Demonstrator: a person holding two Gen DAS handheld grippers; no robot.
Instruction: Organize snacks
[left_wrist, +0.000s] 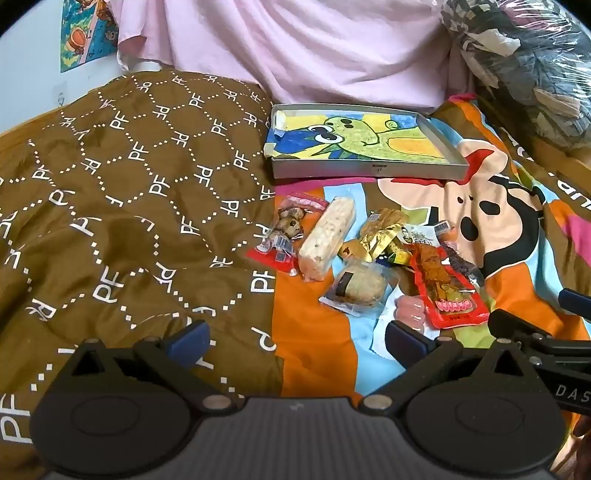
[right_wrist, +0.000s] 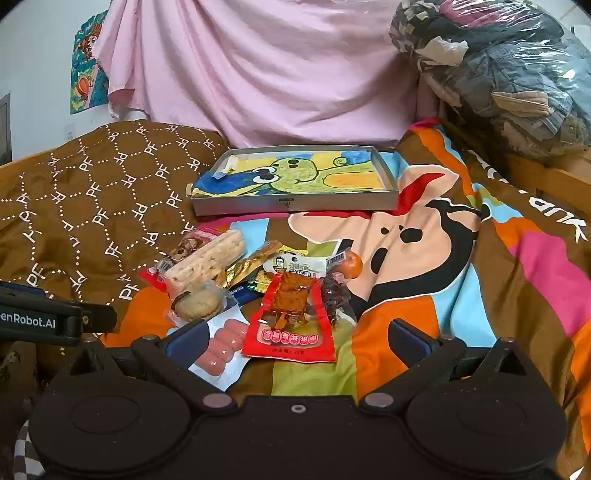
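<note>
A pile of wrapped snacks lies on the cartoon blanket: a long pale rice bar (left_wrist: 327, 238) (right_wrist: 207, 258), a round bun in clear wrap (left_wrist: 360, 288) (right_wrist: 195, 304), a red tofu packet (left_wrist: 448, 291) (right_wrist: 291, 317), a gold packet (left_wrist: 384, 230) (right_wrist: 247, 264), pink sausages (left_wrist: 410, 310) (right_wrist: 221, 347) and a small orange (right_wrist: 351, 264). Behind them sits a shallow grey tray (left_wrist: 369, 171) (right_wrist: 295, 205) lined with a dinosaur drawing. My left gripper (left_wrist: 295, 343) is open, just short of the pile. My right gripper (right_wrist: 295, 343) is open too, with the red packet's near end and the sausages between its fingers, untouched.
A brown quilt (left_wrist: 129, 203) (right_wrist: 92, 206) with PF lettering covers the left side. Pink cloth (left_wrist: 314, 48) (right_wrist: 258, 74) hangs behind the tray. A clear bag of clothes (left_wrist: 524, 66) (right_wrist: 509, 81) is at the back right. The other gripper shows at each view's edge.
</note>
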